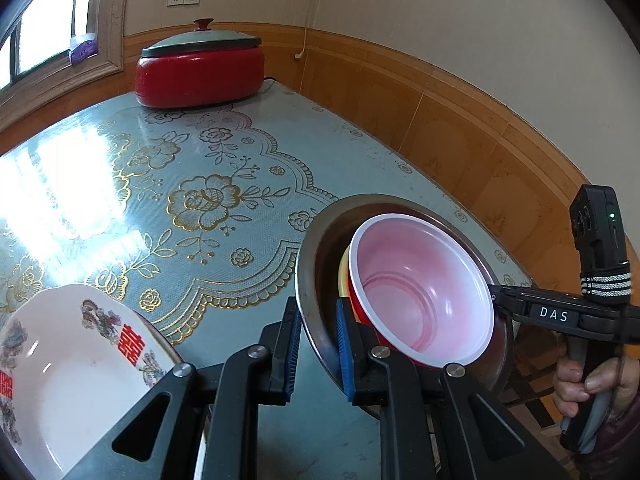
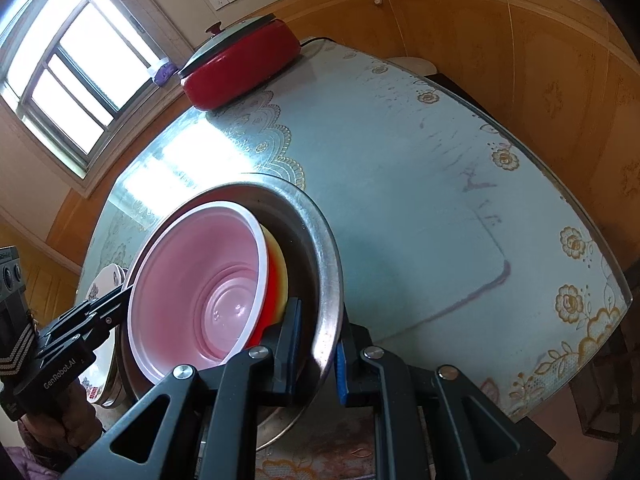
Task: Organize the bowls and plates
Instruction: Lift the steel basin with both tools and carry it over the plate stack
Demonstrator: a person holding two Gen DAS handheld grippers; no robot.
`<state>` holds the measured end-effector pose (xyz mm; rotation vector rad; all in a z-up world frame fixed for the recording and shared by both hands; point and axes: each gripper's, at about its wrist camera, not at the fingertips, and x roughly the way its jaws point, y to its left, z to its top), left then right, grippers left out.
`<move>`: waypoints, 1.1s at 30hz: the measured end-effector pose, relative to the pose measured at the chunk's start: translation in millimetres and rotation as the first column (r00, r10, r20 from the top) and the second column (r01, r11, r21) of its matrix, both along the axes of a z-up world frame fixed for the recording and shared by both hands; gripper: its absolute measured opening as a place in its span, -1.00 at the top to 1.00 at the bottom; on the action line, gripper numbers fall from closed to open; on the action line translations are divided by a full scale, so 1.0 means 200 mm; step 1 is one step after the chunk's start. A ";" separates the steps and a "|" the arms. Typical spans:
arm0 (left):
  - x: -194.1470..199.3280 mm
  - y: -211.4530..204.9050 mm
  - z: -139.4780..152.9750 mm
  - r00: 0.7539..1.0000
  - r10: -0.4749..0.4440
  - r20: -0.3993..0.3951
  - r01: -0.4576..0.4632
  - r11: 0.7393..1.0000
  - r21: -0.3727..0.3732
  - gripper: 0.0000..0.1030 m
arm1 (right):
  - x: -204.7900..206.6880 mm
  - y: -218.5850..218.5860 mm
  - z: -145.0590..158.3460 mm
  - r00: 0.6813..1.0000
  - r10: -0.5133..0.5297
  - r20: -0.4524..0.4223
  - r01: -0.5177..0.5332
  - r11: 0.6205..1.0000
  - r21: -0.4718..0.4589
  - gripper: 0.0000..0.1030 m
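My left hand-held gripper [image 1: 316,344] is clamped on the near-left rim of the metal basin [image 1: 310,272], one blue pad inside the wall and one outside, the jaws drawn narrow on the thin steel. My right hand-held gripper [image 2: 318,344] pinches the same basin [image 2: 328,248] on its opposite rim in the same way, so I hold it between both hands, tilted. In the left wrist view the right tool reaches in from the right edge with my right hand [image 1: 588,384] on its handle; in the right wrist view my left hand [image 2: 68,416] shows at the lower left.

Inside the basin sits a red bowl [image 1: 424,284] with a white rim and pale pink inside, nested on a yellow bowl [image 1: 343,276] whose edge peeks out beneath it.

Just left of my left hand-held gripper, near me, lies a white plate [image 1: 76,364] with red characters and flower prints. The bench [image 1: 224,184] carries a pale blue cloth with gold flowers. At its far end stands a red cooker [image 1: 200,72] with a grey-green lid, below a window [image 1: 48,28].
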<state>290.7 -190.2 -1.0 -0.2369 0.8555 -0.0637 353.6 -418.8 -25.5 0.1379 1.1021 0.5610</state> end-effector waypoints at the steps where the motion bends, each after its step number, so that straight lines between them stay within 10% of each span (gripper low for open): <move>1: -0.01 0.00 0.01 1.000 -0.001 0.005 0.001 1.000 0.004 0.68 | 0.00 0.01 0.00 1.000 -0.001 -0.001 0.001 1.000 0.003 0.74; 33: -0.51 0.60 0.24 0.989 0.087 0.117 -0.087 0.996 0.003 0.71 | -0.39 0.59 0.26 0.988 0.102 0.118 -0.118 0.984 0.136 0.74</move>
